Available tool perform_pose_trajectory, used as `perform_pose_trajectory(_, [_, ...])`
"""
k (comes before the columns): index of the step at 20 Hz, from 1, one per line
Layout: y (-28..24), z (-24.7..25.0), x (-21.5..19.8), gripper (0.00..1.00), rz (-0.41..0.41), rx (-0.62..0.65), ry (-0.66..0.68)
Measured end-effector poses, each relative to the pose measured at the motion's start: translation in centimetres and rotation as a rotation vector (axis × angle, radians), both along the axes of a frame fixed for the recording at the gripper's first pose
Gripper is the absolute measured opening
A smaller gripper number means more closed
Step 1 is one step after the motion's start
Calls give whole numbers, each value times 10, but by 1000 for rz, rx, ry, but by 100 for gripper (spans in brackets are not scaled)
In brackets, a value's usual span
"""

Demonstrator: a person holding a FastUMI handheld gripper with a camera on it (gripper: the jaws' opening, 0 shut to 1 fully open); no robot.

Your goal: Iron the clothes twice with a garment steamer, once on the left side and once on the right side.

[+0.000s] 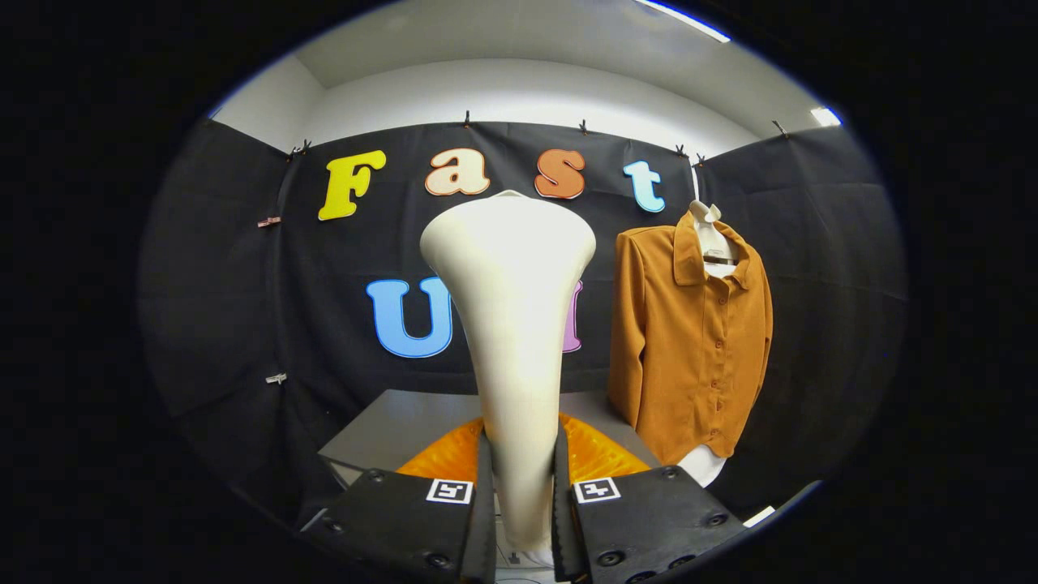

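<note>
clamped in my tongs (519,503) is the garment steamer (512,324), both fingers pressing its narrow handle while its wide cream head stands upright just ahead of them. below it, beyond the fingers, lies a grey table (381,430) with something orange and ribbed (442,458) on it. further right the brown button-up shirt (689,341) hangs on a white hanger (707,231) against the booth wall, well apart from the steamer head. i judge neither pass has begun: i'm at the carry step, and next i must swing right and bring the head to the shirt's left side
</note>
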State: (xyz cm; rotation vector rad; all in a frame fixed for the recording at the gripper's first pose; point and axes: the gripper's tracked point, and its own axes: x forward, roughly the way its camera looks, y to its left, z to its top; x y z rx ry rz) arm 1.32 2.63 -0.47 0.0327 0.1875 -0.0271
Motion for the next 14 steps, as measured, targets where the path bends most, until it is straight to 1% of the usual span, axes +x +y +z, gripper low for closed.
perform_pose_trajectory(14, [2, 3, -2, 31, 5, -9, -6])
